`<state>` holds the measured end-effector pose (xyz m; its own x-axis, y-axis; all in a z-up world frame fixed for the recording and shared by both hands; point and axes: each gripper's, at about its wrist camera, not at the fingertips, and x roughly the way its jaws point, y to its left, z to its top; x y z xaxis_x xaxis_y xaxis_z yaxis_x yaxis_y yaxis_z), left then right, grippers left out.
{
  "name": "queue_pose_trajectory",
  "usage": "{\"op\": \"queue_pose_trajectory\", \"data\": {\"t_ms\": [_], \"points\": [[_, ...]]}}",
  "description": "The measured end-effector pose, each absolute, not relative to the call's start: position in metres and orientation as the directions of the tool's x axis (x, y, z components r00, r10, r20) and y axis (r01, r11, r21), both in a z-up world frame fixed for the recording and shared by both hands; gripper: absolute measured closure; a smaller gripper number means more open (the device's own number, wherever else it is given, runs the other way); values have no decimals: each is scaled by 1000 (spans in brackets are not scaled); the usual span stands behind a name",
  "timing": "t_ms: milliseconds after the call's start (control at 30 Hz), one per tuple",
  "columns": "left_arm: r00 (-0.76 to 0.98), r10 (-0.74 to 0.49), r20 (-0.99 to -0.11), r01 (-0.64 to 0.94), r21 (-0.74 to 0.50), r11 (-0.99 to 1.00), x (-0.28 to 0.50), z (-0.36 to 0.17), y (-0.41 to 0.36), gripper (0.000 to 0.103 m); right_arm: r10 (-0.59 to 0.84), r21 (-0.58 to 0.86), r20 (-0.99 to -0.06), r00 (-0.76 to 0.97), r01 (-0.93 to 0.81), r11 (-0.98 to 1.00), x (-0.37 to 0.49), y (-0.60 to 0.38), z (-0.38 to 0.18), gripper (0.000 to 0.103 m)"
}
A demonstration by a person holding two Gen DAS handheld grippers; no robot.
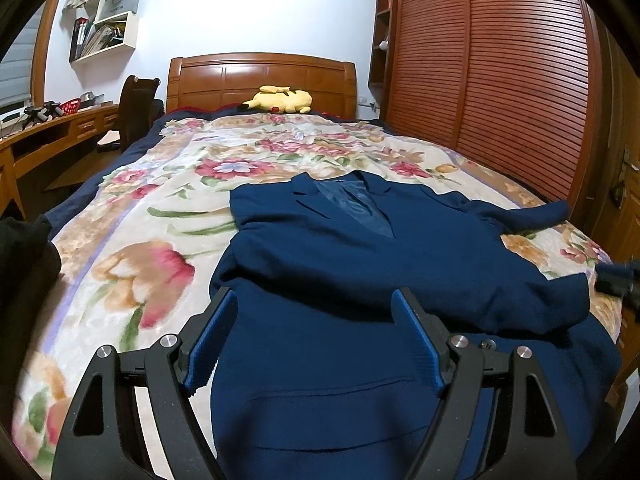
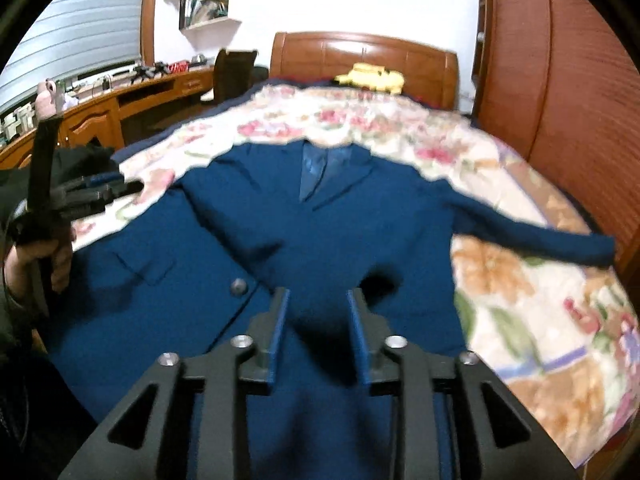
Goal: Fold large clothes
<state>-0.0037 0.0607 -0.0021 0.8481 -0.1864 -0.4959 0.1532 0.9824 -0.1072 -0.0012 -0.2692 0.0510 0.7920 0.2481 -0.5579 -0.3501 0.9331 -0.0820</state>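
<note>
A navy blue suit jacket [image 1: 360, 248] lies front up on the floral blanket [image 1: 132, 264], its collar toward the headboard. One sleeve [image 1: 532, 212] stretches out to the right, and a fold of the cloth lies across the chest. My left gripper [image 1: 314, 296] hovers wide open over the jacket's lower left part, with nothing pressed between its blue pads. In the blurred right wrist view my right gripper [image 2: 318, 296] stands partly open over the jacket [image 2: 320, 232] near its button [image 2: 239, 287]; its pads grip nothing. A hand holds the left gripper [image 2: 100, 192] at that view's left edge.
A yellow plush toy [image 1: 280, 100] rests against the wooden headboard [image 1: 260, 76]. Slatted wardrobe doors [image 1: 500, 80] stand close along the bed's right side. A wooden desk [image 1: 60, 128] and a dark chair [image 1: 136, 108] are on the left, with wall shelves [image 1: 104, 20] above.
</note>
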Motion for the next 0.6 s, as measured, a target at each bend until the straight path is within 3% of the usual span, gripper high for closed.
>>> {"op": "queue_pose_trajectory", "data": {"t_ms": [100, 400, 467, 600], "points": [[848, -187, -495, 155, -105, 982, -3, -2, 61, 23, 213, -90, -543, 812, -308, 947, 12, -279, 59, 52], [848, -184, -497, 160, -90, 983, -6, -1, 62, 23, 200, -68, -646, 736, -317, 946, 64, -272, 31, 52], [848, -182, -499, 163, -82, 983, -8, -2, 62, 23, 240, -40, -660, 712, -352, 935, 62, -268, 30, 78], [846, -179, -502, 161, -79, 984, -8, -3, 61, 23, 309, -26, -664, 681, -434, 901, 49, -262, 27, 94]]}}
